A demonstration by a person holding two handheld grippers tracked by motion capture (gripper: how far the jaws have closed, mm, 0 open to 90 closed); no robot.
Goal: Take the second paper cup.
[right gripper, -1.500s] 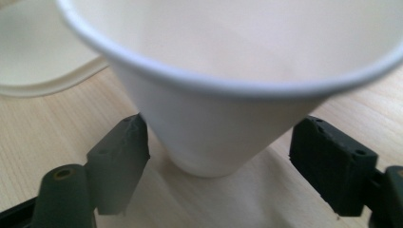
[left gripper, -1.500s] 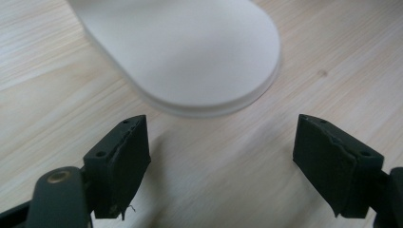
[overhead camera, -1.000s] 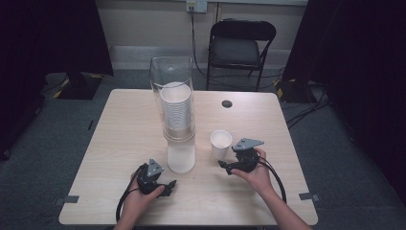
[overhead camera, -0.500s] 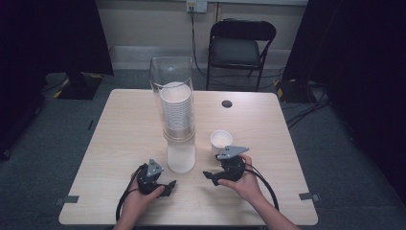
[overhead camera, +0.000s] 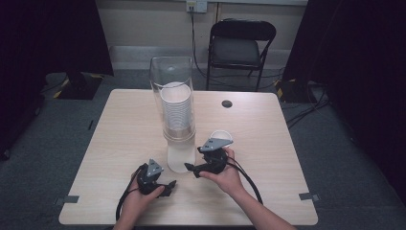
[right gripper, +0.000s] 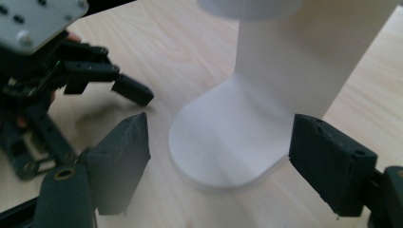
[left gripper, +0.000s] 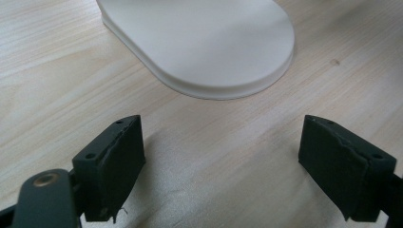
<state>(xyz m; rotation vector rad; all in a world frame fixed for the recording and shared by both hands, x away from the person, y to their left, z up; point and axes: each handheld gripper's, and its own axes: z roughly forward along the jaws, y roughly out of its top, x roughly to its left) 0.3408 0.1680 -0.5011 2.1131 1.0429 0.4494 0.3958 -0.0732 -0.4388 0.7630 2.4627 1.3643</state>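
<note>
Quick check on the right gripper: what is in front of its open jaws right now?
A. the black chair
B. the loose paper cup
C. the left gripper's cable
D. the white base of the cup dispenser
D: the right gripper has its jaws spread before the dispenser's white base.

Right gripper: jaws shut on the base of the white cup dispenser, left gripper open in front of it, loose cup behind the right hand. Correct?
One error: the right gripper is not shut. The right gripper view shows its jaws open on either side of the dispenser base, apart from it. The rest stands: left gripper open, loose cup behind the right hand.
</note>
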